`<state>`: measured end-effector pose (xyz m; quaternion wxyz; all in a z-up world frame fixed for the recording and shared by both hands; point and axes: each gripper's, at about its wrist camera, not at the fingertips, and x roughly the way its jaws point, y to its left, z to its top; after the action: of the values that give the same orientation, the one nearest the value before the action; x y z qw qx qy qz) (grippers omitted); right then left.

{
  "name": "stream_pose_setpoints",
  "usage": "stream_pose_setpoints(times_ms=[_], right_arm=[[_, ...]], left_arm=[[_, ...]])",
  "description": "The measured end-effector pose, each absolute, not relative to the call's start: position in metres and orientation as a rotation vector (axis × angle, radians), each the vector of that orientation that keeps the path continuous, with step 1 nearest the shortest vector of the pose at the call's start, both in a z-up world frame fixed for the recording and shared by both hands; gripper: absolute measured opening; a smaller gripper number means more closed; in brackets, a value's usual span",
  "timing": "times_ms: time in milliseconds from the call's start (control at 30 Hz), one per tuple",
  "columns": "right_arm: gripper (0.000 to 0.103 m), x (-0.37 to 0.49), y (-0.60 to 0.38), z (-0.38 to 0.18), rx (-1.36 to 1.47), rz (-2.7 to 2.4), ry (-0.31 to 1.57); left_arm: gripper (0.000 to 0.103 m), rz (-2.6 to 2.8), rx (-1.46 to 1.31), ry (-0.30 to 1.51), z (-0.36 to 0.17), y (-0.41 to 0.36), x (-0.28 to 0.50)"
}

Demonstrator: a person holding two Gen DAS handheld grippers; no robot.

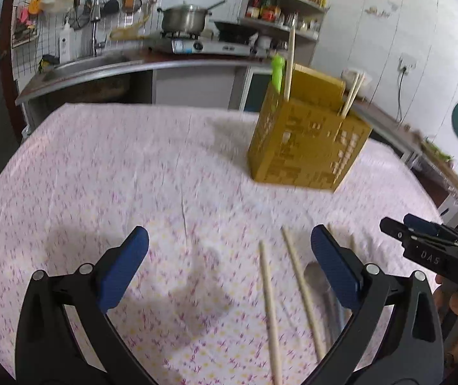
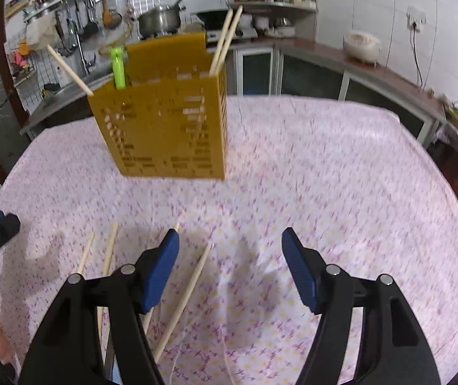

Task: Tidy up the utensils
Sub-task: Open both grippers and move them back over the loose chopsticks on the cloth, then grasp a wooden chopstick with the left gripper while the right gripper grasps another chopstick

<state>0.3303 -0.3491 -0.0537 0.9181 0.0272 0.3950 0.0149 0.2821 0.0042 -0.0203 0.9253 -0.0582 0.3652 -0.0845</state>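
Nearest me: my left gripper (image 1: 229, 256) spread wide, nothing between the pads. My right gripper (image 2: 230, 256) also parted and empty, jaws not as wide as the left.

Loose chopsticks (image 1: 269, 304) lie on the flowered tablecloth (image 1: 100, 166), just inside my left gripper's right-hand finger. A metal spoon (image 1: 313, 272) sits partly hidden under that finger. From the right wrist camera one chopstick (image 2: 185, 298) runs just inside the left-hand finger; the others lie outside it, toward the left gripper.

Farther out: yellow utensil holder (image 1: 305, 147), upright on the cloth, holding several chopsticks and a green-handled utensil (image 1: 277, 72).

Risks, as I judge them: thin round sticks lying flat on soft cloth could roll or slide off a pad, or I pinch cloth along with them. Both grippers crowd the same small patch, so they could knock each other or scatter the sticks. The holder looks light; a stick jabbed at its rim might tip it.

Room: broad bare cloth left of the sticks and between them and the holder. Table edge curves away well beyond; kitchen counter behind it.
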Motion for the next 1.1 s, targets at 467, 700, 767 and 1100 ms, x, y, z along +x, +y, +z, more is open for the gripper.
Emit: stream_pose_setpoints(times_ms=[467, 700, 767, 1100], right_arm=[[0.047, 0.342, -0.338, -0.080, 0.080, 0.011, 0.968], [0.032, 0.348, -0.329, -0.083, 0.068, 0.031, 1.005], [0.028, 0.350, -0.326, -0.085, 0.067, 0.037, 1.021], [0.028, 0.363, -0.315, -0.100, 0.057, 0.008, 1.085]], left_arm=[[0.072, -0.203, -0.077, 0.922, -0.049, -0.021, 0.291], [0.064, -0.195, -0.064, 0.954, -0.056, -0.028, 0.297], [0.057, -0.201, -0.056, 0.977, -0.061, -0.033, 0.301], [0.047, -0.179, 0.005, 1.056, -0.081, -0.051, 0.318]])
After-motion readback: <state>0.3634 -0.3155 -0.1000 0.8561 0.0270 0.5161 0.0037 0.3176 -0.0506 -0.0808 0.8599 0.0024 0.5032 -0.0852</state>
